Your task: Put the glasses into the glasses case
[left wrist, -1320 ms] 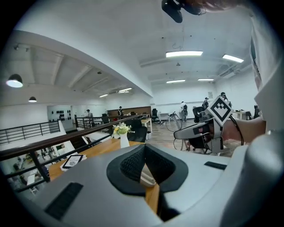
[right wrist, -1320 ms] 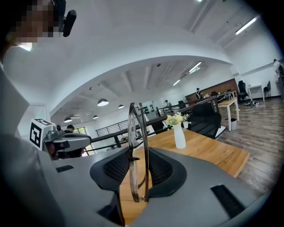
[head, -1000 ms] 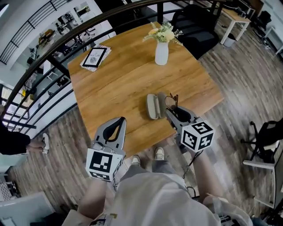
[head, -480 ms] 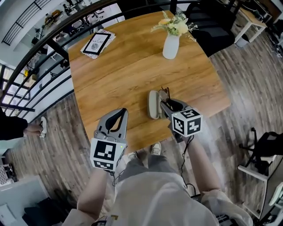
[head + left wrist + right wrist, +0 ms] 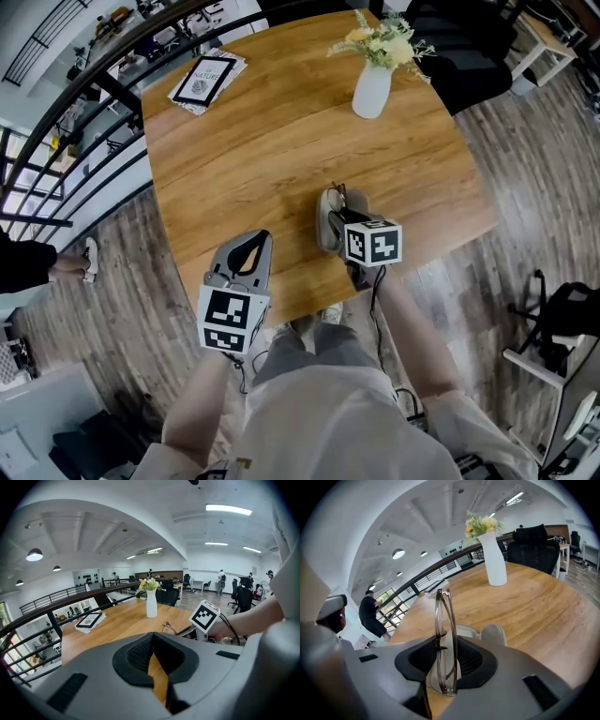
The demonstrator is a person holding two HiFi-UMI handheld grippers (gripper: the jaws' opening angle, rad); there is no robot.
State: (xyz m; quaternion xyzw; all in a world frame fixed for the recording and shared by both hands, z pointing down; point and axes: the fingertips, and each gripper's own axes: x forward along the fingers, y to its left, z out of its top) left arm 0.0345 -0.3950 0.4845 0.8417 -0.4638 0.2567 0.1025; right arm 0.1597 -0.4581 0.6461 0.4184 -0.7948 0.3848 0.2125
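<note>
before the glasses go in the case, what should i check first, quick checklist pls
1. Glasses gripped: ok, they stand on edge between the right gripper jaws.
2. Glasses case open: ok, both halves show just beyond the jaws.
3. Glasses lined up with the case's hollow: cannot tell, the gripper hides it.
4. Case steadied: not ok, the left gripper is shut, empty and off to the side of it.
5. Room around the case: ok, the vase and magazine sit far across the table.
</note>
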